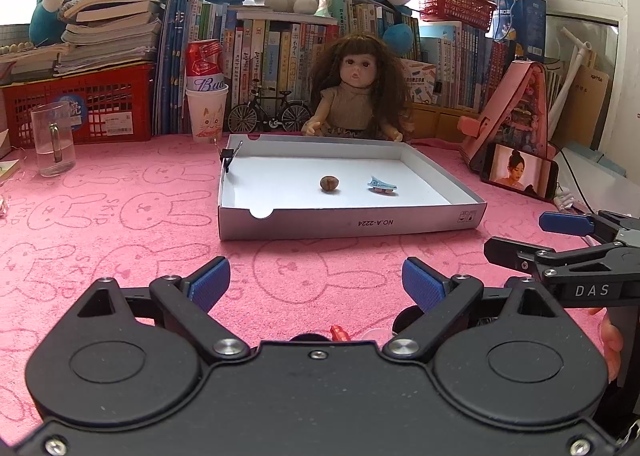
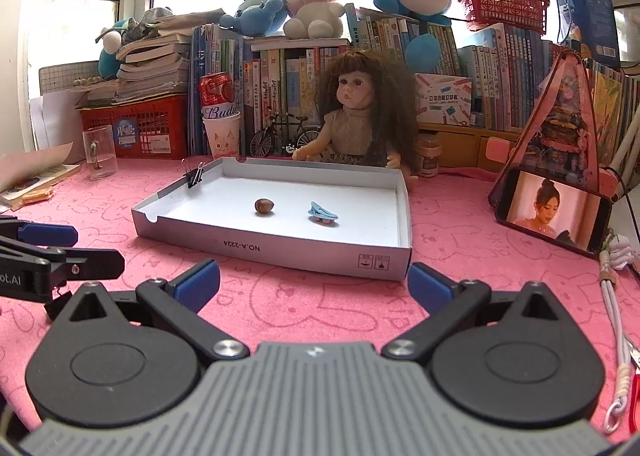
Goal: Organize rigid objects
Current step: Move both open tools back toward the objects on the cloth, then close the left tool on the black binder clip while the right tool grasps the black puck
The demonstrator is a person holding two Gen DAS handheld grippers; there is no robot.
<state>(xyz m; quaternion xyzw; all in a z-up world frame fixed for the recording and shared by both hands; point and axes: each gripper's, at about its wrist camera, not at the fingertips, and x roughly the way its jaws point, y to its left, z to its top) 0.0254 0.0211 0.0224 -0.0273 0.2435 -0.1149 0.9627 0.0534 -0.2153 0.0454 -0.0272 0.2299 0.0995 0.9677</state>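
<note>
A shallow white box lid (image 1: 348, 221) (image 2: 276, 249) lies on the pink cloth ahead of both grippers. Inside it rest a brown nut (image 1: 330, 183) (image 2: 264, 206) and a small blue hair clip (image 1: 382, 185) (image 2: 323, 213). A black binder clip (image 1: 229, 155) (image 2: 195, 175) is clamped on its left wall. My left gripper (image 1: 316, 286) stands open over bare cloth, short of the lid, holding nothing. My right gripper (image 2: 314, 286) is open too, just before the lid's near right corner. A small red object (image 1: 339, 333) peeks out under the left gripper's body.
A doll (image 1: 358, 96) sits behind the lid, with a toy bicycle (image 1: 269, 112), paper cup and can (image 1: 206, 96) beside it. A glass mug (image 1: 54, 138) stands at the left, a phone (image 2: 554, 212) leaning on a pink stand at the right. Cords (image 2: 614, 296) lie at the far right.
</note>
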